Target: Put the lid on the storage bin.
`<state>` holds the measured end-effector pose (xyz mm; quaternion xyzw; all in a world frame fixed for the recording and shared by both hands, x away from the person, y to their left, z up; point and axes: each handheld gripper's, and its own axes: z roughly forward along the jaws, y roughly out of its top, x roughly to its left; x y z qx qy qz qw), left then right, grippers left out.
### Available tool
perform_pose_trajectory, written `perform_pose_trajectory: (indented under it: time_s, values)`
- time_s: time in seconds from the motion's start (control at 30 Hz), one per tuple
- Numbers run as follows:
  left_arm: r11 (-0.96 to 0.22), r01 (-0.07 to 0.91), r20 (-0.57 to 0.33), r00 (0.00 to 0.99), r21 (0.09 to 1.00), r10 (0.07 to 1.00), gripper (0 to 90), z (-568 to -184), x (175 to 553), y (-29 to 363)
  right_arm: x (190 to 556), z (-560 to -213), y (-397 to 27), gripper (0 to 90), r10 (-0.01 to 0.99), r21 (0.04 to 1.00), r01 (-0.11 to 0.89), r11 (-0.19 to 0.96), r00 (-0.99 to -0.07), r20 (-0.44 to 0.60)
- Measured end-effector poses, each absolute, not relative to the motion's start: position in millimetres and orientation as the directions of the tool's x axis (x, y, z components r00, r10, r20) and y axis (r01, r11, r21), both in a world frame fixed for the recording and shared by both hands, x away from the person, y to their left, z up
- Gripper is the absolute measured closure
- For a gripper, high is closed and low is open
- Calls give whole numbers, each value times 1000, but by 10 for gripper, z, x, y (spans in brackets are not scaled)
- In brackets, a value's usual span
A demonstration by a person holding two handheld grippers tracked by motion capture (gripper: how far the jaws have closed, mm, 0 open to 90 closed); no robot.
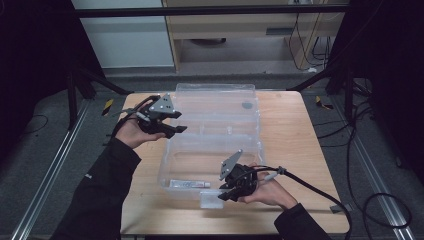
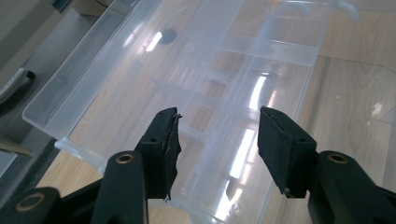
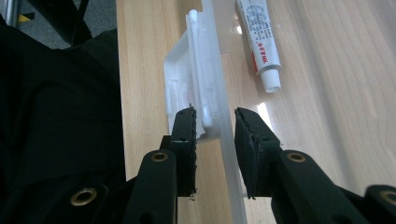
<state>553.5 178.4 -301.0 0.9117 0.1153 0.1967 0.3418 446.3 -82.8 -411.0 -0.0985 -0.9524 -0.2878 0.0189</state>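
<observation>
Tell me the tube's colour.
White tube with grey lettering and a red line; clearest in the right gripper view.

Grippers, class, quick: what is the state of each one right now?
Left gripper: jaws open, nothing between them, above the clear box.
Right gripper: jaws astride the box's front wall and latch; whether they press on it cannot be told.

A clear plastic box with inner dividers lies open on the middle of the wooden table, its lid folded back flat on the far side. Its white latch juts from the near wall. A small white tube lies flat in the near-left compartment, its cap pointing right.
</observation>
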Motion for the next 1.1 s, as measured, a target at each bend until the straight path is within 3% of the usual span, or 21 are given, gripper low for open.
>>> perform_pose_trajectory:
  time_s: [0.77, 1.1]
  values:
    - [-832, 53, 339, 898, 552, 282, 556, -3268, 6138, 1417, 4469, -4114, -832, 694, 170, 548, 193, 814, -981, 92]
    - [-860, 27, 320, 922, 509, 218, 733, -3349, 6158, 1368, 4470, -4115, -833, 695, 170, 549, 194, 813, -981, 94]
